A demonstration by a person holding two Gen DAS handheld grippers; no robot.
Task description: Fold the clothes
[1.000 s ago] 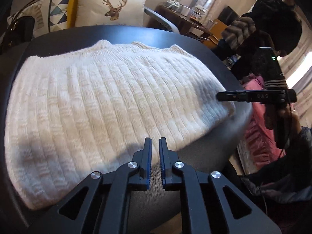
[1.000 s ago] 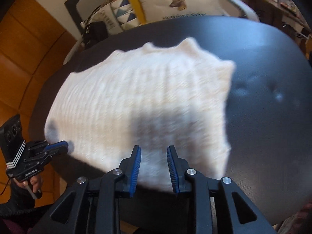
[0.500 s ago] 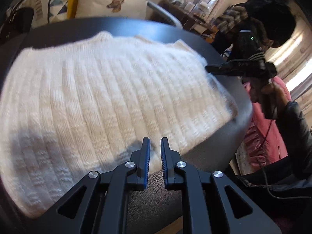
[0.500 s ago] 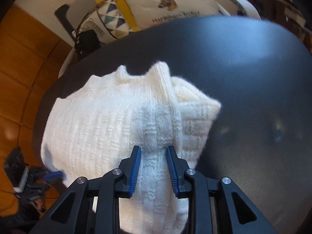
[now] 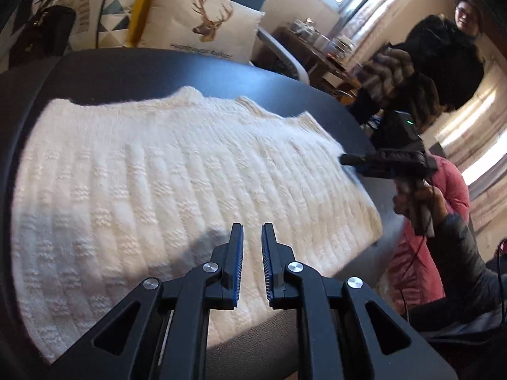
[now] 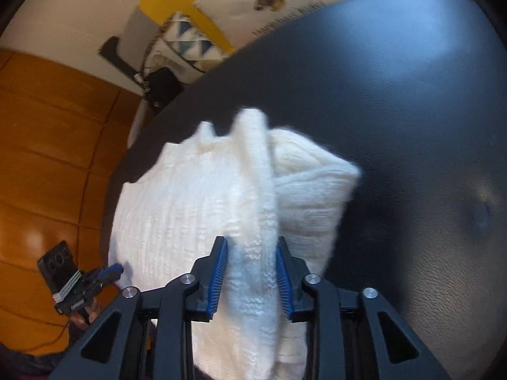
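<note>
White sweater (image 5: 177,183) lies on dark round table (image 5: 133,72). Right gripper (image 6: 252,272) now closing on raised fold of sweater at its right edge; a second ago nothing between its jaws. Left gripper (image 5: 252,262) opening slightly, narrow gap, holds nothing; now over near hem instead of bare table.

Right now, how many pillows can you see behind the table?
2. The deer pillow leans behind the far edge of the dark table, and the triangle-patterned pillow sits just left of it. Others may be hidden out of view.
</note>
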